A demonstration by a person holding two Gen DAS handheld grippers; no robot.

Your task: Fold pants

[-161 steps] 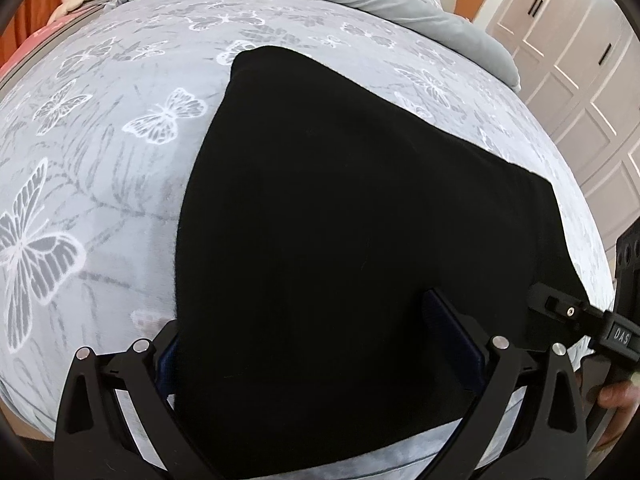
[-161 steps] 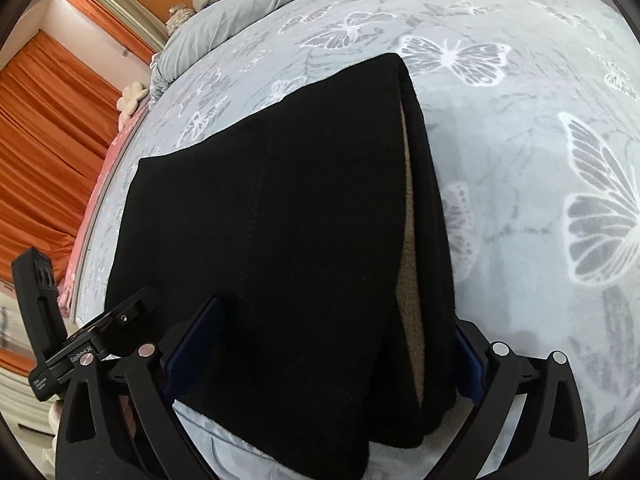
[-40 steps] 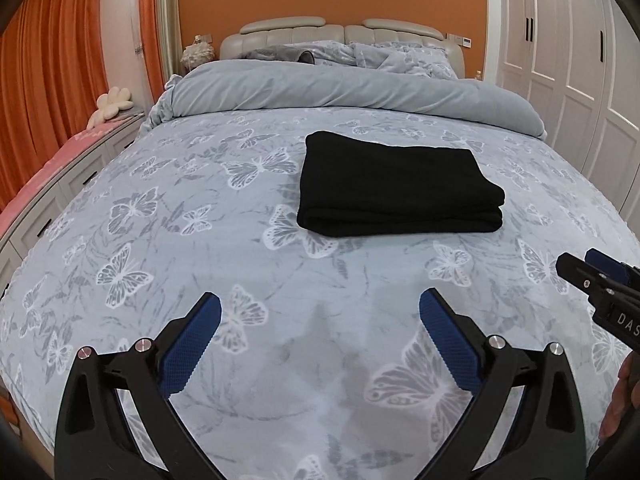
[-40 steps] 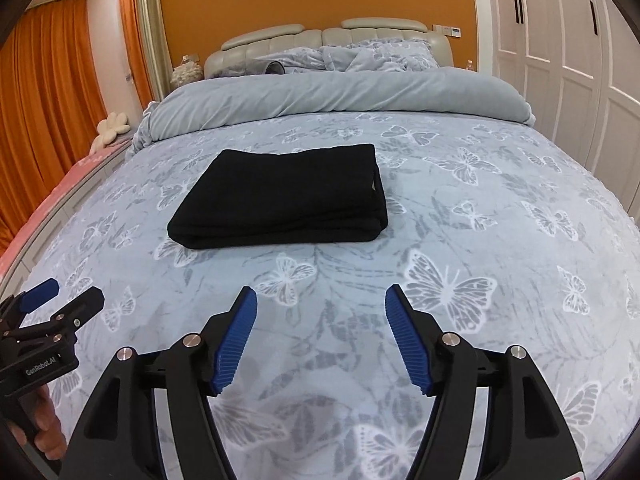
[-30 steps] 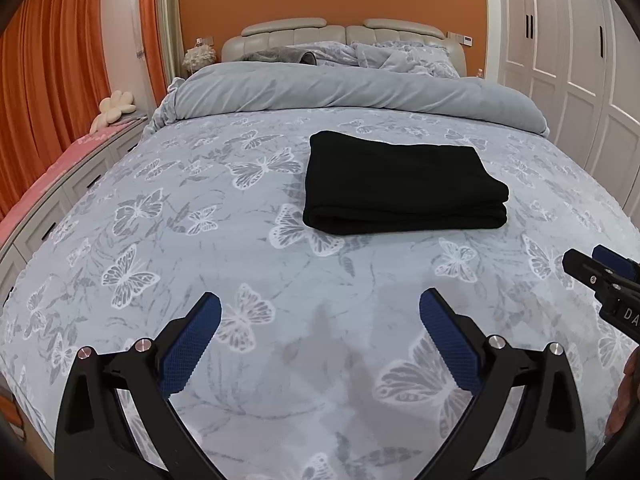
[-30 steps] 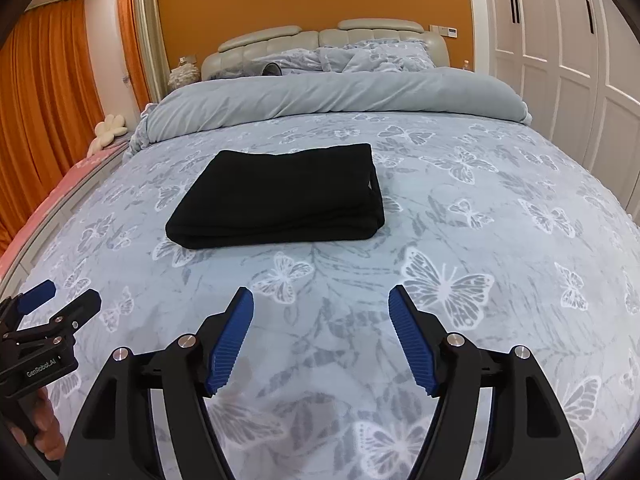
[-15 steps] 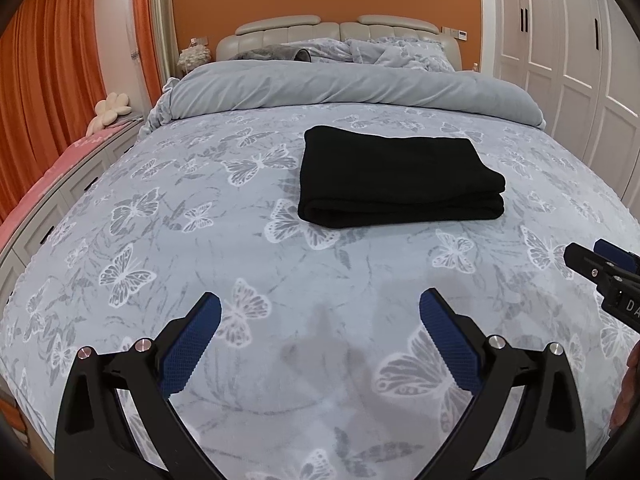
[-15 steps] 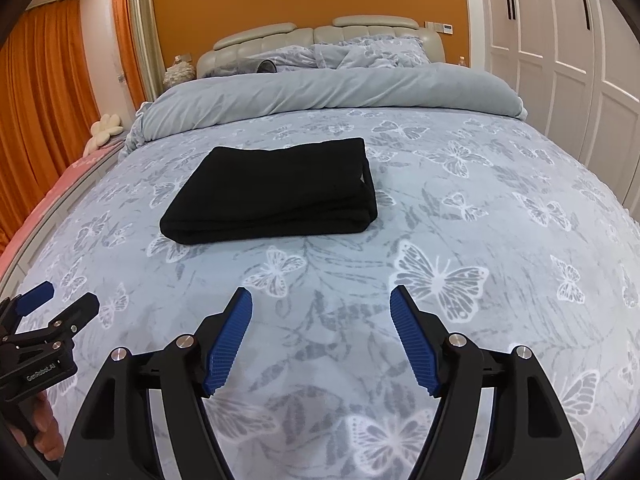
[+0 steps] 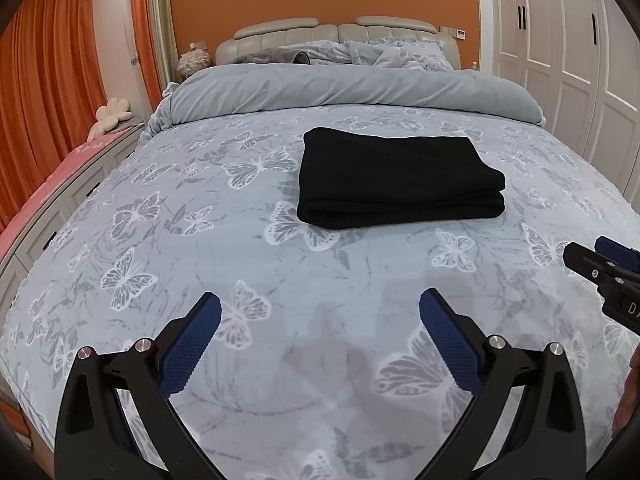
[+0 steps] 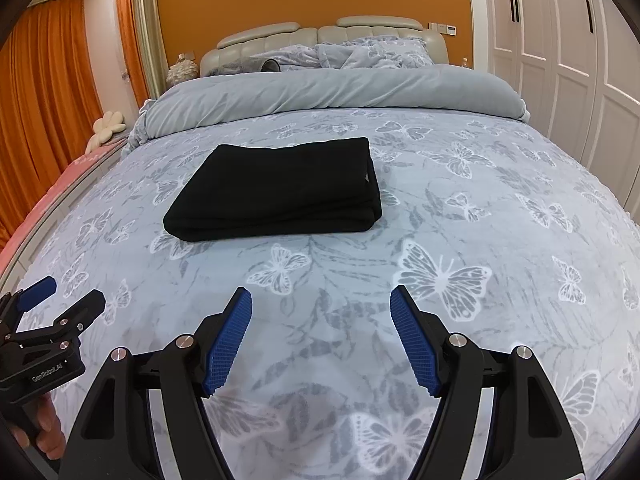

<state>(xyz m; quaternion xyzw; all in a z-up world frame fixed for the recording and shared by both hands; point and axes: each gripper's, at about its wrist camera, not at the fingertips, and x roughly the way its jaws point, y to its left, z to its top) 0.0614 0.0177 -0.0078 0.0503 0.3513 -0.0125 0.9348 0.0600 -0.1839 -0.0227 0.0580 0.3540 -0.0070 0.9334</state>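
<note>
The black pants (image 9: 396, 178) lie folded into a thick rectangle in the middle of the bed; they also show in the right wrist view (image 10: 280, 192). My left gripper (image 9: 320, 302) is open and empty, well back from the pants above the foot of the bed. My right gripper (image 10: 321, 298) is open and empty, also back from them. The right gripper shows at the right edge of the left wrist view (image 9: 600, 258), and the left gripper at the left edge of the right wrist view (image 10: 64, 292).
The bed (image 9: 200, 280) has a grey butterfly-print cover. A rolled grey duvet (image 9: 352, 88) and pillows lie by the headboard. Orange curtains (image 9: 48, 92) and a pink bench stand on the left, white wardrobe doors (image 9: 580, 60) on the right.
Earlier both grippers were right over the pants at their near edge. They have since let go and pulled back towards the foot of the bed. In the last second little has moved.
</note>
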